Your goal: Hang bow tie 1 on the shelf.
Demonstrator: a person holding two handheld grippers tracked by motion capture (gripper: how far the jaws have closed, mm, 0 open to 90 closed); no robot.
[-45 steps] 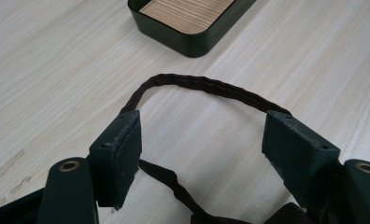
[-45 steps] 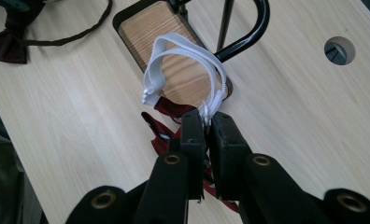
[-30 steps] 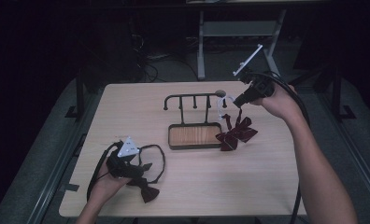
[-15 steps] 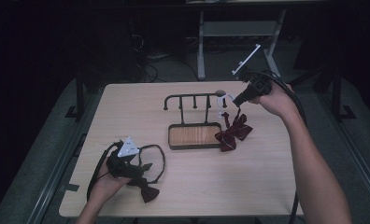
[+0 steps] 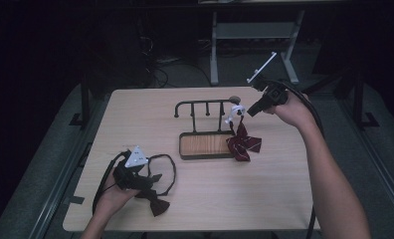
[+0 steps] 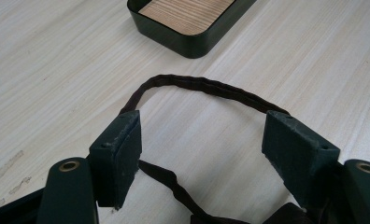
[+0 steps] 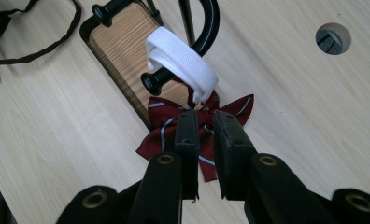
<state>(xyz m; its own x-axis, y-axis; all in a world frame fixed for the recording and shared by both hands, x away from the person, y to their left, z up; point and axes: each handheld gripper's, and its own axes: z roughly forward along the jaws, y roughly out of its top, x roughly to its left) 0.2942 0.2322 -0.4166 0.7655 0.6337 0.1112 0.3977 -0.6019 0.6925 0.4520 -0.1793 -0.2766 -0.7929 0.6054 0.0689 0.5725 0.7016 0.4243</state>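
Observation:
A striped red bow tie (image 5: 244, 144) hangs by its white strap (image 5: 235, 110) from the right end hook of a black rack (image 5: 205, 103). My right gripper (image 5: 246, 113) is at the strap. In the right gripper view my right gripper (image 7: 206, 123) has just been opening; a narrow gap shows between the jaws, nothing is pinched, and the white strap (image 7: 181, 58) is looped over the hook (image 7: 211, 23) above the bow tie (image 7: 162, 126). My left gripper (image 5: 147, 180) rests open on the table by a dark bow tie (image 5: 155, 203). Its strap (image 6: 206, 86) curves between the wide jaws of my left gripper (image 6: 204, 149).
The rack stands on a black-rimmed wooden tray (image 5: 181, 149) at the table's middle. A round hole (image 7: 332, 37) is in the tabletop behind the rack. Cables trail from both grippers. A metal stand (image 5: 254, 30) is on the floor beyond the table.
My right gripper and the red bow tie have edged slightly left toward the rack's end. The left hand has stayed put.

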